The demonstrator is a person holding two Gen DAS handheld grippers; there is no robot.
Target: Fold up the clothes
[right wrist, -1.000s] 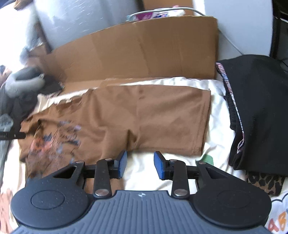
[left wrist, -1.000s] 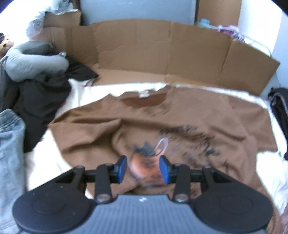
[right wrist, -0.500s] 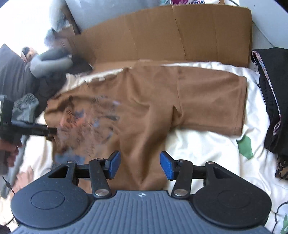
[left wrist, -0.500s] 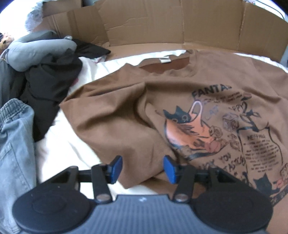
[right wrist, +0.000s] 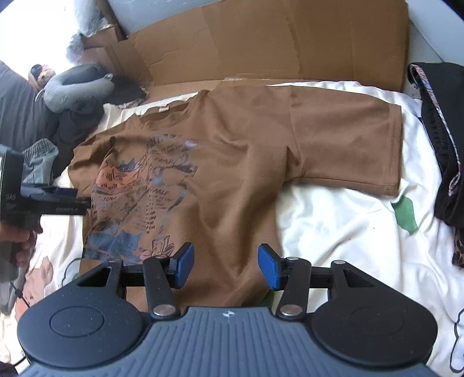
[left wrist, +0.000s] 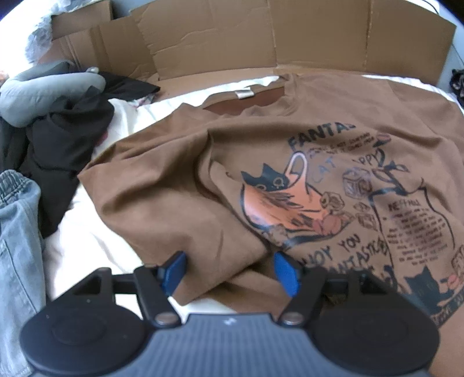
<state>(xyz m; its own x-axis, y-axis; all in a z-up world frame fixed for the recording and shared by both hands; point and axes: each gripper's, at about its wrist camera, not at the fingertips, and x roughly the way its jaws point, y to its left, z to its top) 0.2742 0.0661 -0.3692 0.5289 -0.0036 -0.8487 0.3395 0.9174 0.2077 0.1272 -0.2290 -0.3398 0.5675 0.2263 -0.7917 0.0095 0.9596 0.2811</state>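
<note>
Shirt lay print-up on the white sheet; left tongs gaped around its bunched sleeve at 6 o'clock, right tongs gaped over the hem

We are seeing cardboard standing ahead of the tool against a pale wall, and a white sheet lying underneath, daylight glaring far left.

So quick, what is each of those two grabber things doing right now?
Left gripper: open, fingers astride a fold of the brown T-shirt, not clamped.
Right gripper: open, over the shirt's lower part.
</note>
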